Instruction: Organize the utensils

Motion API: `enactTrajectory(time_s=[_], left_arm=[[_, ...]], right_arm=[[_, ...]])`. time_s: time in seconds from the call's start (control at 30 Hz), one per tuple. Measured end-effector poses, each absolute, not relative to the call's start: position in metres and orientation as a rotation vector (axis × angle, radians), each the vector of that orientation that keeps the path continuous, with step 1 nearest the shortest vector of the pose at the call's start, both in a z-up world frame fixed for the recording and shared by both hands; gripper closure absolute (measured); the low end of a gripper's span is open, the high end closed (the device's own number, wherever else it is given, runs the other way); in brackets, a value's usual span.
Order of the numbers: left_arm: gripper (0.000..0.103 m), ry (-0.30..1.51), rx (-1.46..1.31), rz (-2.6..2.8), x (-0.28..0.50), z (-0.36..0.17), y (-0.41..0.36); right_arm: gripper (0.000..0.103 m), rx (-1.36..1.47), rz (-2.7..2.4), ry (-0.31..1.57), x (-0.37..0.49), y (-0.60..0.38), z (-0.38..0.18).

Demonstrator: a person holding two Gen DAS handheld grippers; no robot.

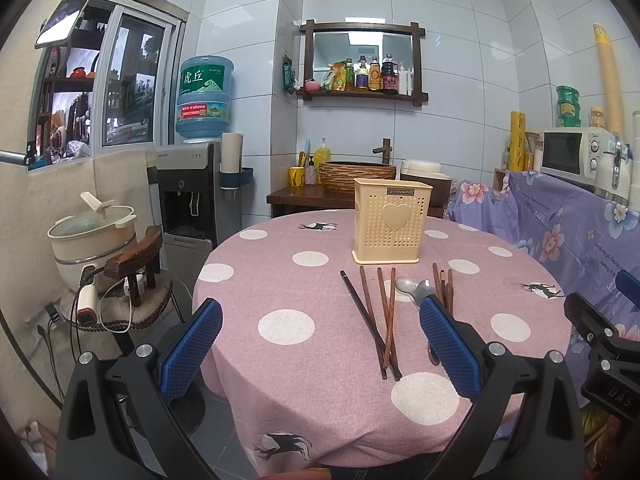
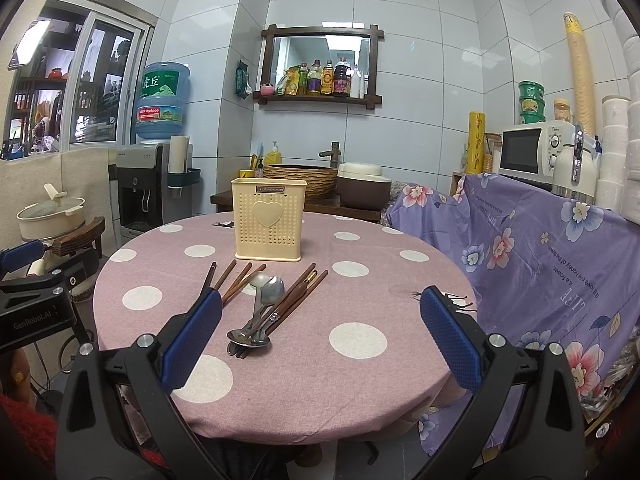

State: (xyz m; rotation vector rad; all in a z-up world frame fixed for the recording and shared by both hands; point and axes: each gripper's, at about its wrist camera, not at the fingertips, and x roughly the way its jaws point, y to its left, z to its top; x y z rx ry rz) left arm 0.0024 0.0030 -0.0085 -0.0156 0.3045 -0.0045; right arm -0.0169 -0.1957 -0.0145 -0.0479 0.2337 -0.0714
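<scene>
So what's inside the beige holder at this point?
Nothing pokes above the holder's rim in either view; chopsticks and spoons lie on the table. Its walls hide the interior, so lower contents cannot be seen.

Loose chopsticks (image 2: 244, 280) and spoons (image 2: 262, 304) before upright cream holder (image 2: 269, 219)

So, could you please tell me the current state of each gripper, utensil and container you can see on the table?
Left gripper: open, holding nothing.
Right gripper: open, holding nothing.
Cream perforated plastic utensil holder: upright, nothing visible sticking out.
Brown wooden chopsticks: lying loose on the pink polka-dot tablecloth.
Metal spoons: lying on the cloth, overlapping more chopsticks.
</scene>
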Motion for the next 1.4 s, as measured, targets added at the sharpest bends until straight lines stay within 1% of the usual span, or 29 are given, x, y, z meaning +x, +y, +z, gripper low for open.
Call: enactTrajectory(time_s=[1.17,1.4], left_arm=[[0.005,0.318,-0.015,-0.005,0.004,-0.016,0.007],[0.005,0.334,-0.026,-0.007,0.004,-0.025,0.014]], right_arm=[[0.005,-0.043,-0.07,0.247,-0.015,-0.198,-0.017],[0.005,-0.043,-0.062,0.256,-0.013,-0.196,-0.02]])
